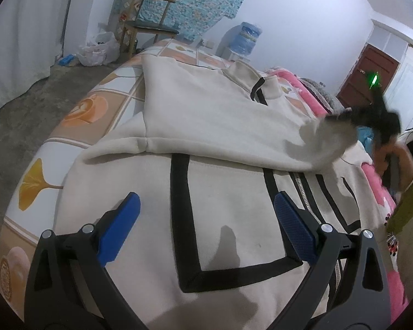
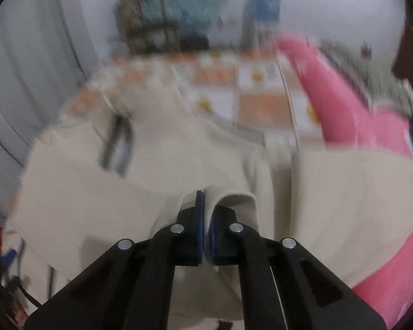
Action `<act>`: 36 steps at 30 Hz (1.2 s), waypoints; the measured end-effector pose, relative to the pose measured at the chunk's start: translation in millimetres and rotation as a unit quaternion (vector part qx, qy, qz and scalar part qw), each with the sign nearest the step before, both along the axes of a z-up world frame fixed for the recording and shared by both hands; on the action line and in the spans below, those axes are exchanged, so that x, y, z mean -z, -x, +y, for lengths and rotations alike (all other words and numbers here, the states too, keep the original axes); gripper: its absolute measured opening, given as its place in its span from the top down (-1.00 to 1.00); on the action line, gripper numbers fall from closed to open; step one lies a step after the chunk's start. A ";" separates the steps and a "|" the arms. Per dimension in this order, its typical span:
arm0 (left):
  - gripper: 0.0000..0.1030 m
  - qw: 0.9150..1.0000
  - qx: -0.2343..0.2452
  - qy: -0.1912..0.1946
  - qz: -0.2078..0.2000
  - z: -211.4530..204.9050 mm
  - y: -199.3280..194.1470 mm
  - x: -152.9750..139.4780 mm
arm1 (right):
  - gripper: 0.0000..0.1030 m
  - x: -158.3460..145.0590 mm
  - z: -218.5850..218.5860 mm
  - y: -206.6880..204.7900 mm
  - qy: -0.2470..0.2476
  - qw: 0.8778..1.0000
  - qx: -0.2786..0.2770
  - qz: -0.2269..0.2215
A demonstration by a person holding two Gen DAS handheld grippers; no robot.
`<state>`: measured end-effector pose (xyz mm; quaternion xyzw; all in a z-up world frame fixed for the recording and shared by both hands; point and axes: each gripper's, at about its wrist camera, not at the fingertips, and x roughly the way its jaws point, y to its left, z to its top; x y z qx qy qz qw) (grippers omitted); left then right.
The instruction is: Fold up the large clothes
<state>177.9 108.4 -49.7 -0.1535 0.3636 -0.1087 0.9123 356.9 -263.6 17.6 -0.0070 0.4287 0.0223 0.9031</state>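
Note:
A large cream jacket (image 1: pixel 206 115) with black stripes and a zipper lies spread on the bed (image 1: pixel 96 101). One cream part is folded across its upper half. My left gripper (image 1: pixel 206 214) is open and empty, hovering just above the jacket's lower front. My right gripper (image 1: pixel 341 119) appears blurred at the right in the left wrist view, shut on a corner of the cream fabric and holding it lifted. In the blurred right wrist view my right gripper (image 2: pixel 205 214) is shut on a fold of the jacket (image 2: pixel 124 192).
The bed has an orange and white patterned sheet. A pink blanket (image 1: pixel 305 88) lies along its right side. A wooden chair (image 1: pixel 148 19), plastic bags (image 1: pixel 96 49) and a water dispenser (image 1: pixel 245 38) stand beyond the bed. A brown door (image 1: pixel 366 77) is at the right.

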 end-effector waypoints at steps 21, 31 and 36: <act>-0.83 1.000 -0.015 -0.023 0.007 -1.7 -2.3 -0.8 | 0.16 7.8 -14.4 46.7 0.008 1.000 -0.015 -0.017; -0.83 0.998 -0.055 -0.005 0.035 6.5 -2.8 -5.2 | 0.05 59.2 -19.2 68.5 -0.043 0.995 -0.009 0.088; -0.83 0.994 -0.098 0.020 0.046 26.8 15.9 -23.4 | 0.02 40.8 -22.0 99.7 -0.046 0.996 0.007 0.080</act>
